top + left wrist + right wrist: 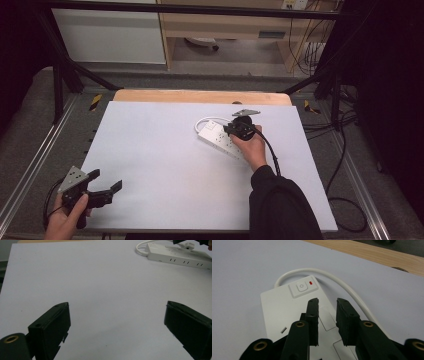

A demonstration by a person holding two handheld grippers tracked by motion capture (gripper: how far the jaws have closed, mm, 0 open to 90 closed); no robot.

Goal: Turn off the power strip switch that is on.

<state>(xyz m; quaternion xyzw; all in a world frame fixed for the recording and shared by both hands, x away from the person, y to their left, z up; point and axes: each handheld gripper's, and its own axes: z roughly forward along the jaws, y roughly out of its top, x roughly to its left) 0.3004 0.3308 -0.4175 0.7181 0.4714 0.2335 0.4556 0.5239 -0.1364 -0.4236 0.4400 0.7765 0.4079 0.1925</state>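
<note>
A white plastic power strip (222, 137) with a rounded white cord (342, 281) lay flat on the white tabletop (165, 165), toward its far right, with its cord looping out from the switch end. I held my right claw (327, 302) just over the strip's top face, its two black jaws a narrow gap apart with nothing between them, the tips just short of the square white power button (301, 287). Beside that button a small red indicator light (311, 282) showed, so I judged the strip was switched on. My left claw (106, 181) rested well apart at the near left corner, jaws spread wide and empty, out of the working hand's way.
</note>
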